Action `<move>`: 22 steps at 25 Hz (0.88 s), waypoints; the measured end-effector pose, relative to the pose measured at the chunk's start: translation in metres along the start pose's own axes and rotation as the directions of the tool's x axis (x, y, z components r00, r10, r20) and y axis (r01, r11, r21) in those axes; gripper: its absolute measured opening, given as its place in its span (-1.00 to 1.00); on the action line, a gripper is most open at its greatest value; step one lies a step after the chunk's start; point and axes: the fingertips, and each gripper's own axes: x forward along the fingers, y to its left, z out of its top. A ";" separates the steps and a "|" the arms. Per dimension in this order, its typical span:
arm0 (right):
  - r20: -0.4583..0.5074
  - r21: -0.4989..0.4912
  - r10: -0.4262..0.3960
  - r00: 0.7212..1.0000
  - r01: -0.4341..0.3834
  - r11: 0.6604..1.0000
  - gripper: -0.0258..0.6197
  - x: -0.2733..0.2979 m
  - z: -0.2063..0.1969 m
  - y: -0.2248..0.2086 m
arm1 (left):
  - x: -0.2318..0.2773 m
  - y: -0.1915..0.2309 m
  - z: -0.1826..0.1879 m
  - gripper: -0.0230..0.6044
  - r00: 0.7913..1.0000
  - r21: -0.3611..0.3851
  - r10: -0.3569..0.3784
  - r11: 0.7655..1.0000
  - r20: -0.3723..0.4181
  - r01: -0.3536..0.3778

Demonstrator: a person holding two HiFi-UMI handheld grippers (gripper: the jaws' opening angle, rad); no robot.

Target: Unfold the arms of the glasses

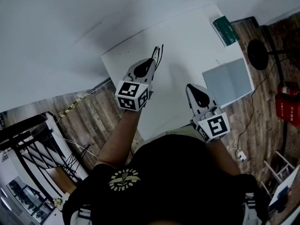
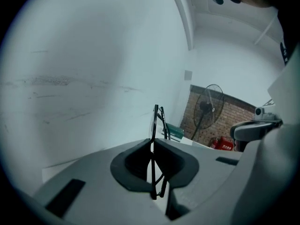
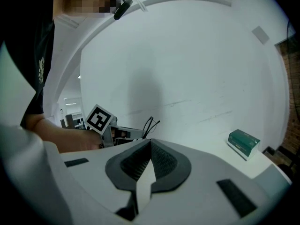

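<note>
Clamping the thin black-framed glasses (image 2: 155, 121) in your barely parted left gripper (image 1: 153, 62) above the white table (image 1: 187, 32), you are holding the right gripper (image 1: 190, 88) shut, empty; open it slightly, catching one arm near its tip.

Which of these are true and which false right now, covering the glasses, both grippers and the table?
1. The left gripper is clamped on the glasses. True.
2. The right gripper grips the glasses too. False: its jaws are shut on nothing.
3. The glasses lie flat on the table. False: the left gripper holds them off it.
4. A green box sits at the table's far right corner. True.
5. The grey pad lies under the left gripper. False: it lies at the table's right edge.
</note>
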 end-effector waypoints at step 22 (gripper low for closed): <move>0.081 -0.101 -0.037 0.996 0.045 0.994 -0.92 -0.036 0.038 0.100 | -0.153 -0.048 0.049 -0.85 0.944 0.011 -0.137 0.990 0.301 0.140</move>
